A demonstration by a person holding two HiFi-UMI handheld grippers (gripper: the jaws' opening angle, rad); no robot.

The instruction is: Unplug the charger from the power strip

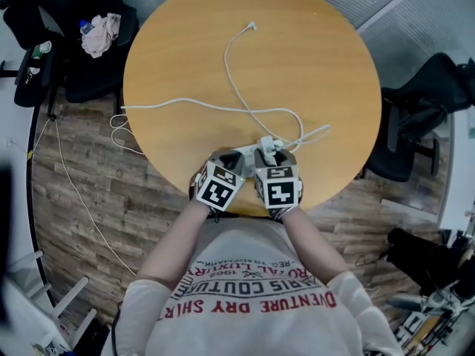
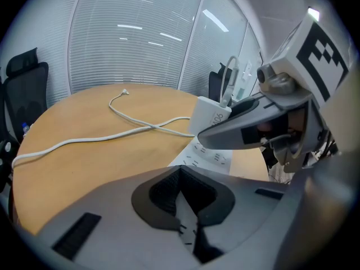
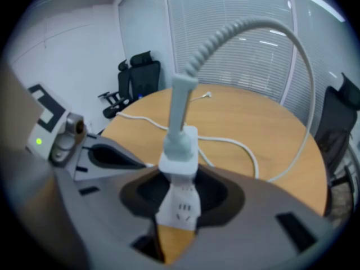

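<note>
A white power strip (image 1: pixel 243 153) lies at the near edge of the round wooden table (image 1: pixel 319 65). A white charger (image 1: pixel 267 143) stands plugged into it, and its cable (image 1: pixel 236 87) loops across the table. My left gripper (image 1: pixel 226 163) is shut on the power strip (image 2: pixel 205 156), which shows in the narrow gap between its pads (image 2: pixel 163 193). My right gripper (image 1: pixel 272 157) has the charger (image 3: pixel 179 153) between its pads (image 3: pixel 214 193), closed against its sides, with the power strip (image 3: pixel 179 210) below. In the left gripper view the charger (image 2: pixel 209 116) rests against a right finger (image 2: pixel 247 125).
Black office chairs stand around the table (image 1: pixel 423 110); the one at top left (image 1: pixel 96 58) holds a cloth and a bottle. A white cord (image 1: pixel 82 199) trails over the wooden floor at the left. Glass walls with blinds (image 2: pixel 135 38) stand behind the table.
</note>
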